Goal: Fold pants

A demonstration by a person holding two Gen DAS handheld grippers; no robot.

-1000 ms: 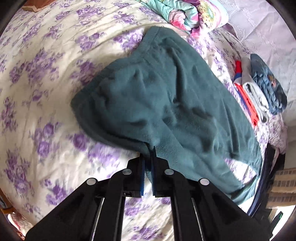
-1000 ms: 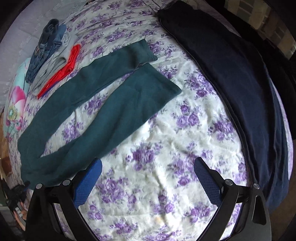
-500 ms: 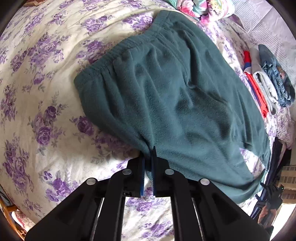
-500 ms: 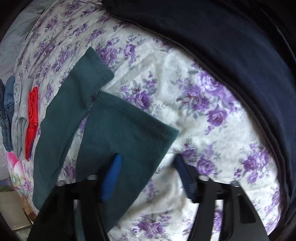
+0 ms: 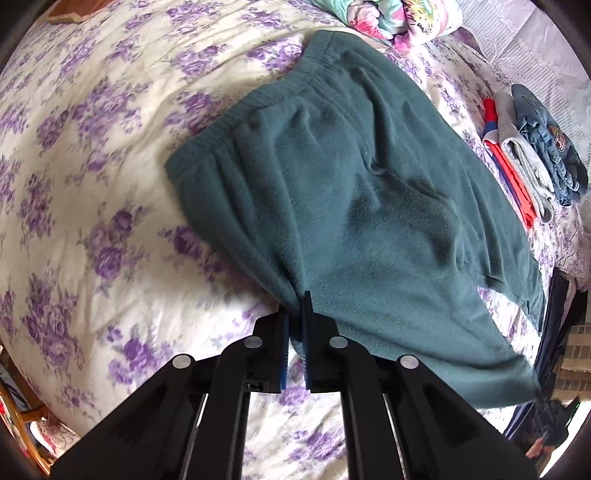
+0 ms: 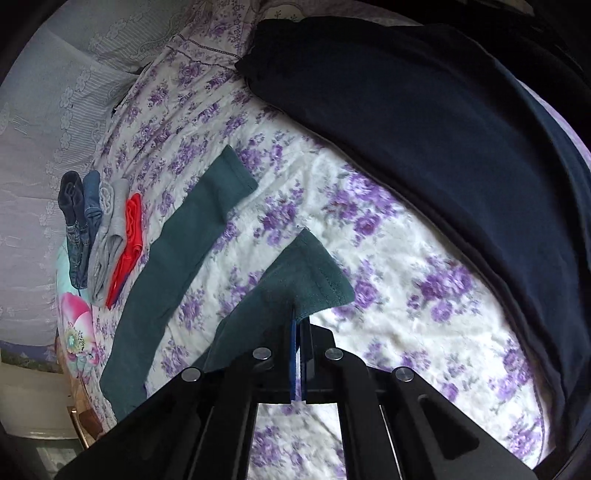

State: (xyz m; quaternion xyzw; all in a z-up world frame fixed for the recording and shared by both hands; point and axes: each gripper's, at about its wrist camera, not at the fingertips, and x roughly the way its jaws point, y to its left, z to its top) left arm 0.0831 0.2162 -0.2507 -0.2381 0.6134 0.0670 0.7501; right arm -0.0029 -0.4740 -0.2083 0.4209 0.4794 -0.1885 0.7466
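- Left wrist view: the left claw (image 5: pixel 295 325) is clamped tight on the near edge of the green pants (image 5: pixel 369 206), fleece bunched between its blue pads, no gap showing.
- Pants lie spread on the floral bedspread (image 5: pixel 92 166), waistband (image 5: pixel 236 118) toward the far left, body running off to the right.
- Small pull in the fabric where the left claw grips; folds fan away from the pinch point.
- Far right in that view, a stack of folded clothes (image 5: pixel 532 155): denim, grey, red, lying just beside the pants' far edge.
- Far top, a bright flowered quilt (image 5: pixel 399 18) bundled up beyond the waistband.
- Right wrist view: the right claw (image 6: pixel 298 321) has its pads pressed together on the hem of the near pant leg (image 6: pixel 303 277), cuff lifted slightly and flaring out to the right of the pinch.
- The other pant leg (image 6: pixel 177 258) lies flat on the bedspread, to the left and farther off, apart from the gripped one, its cuff pointing away.
- Left of that leg, the same folded stack, red piece nearest it.
- Far right, a dark navy garment (image 6: pixel 443 129) stretches across the bed, well apart from the green cuff.
- Both ends of the pants are held, one in each claw.
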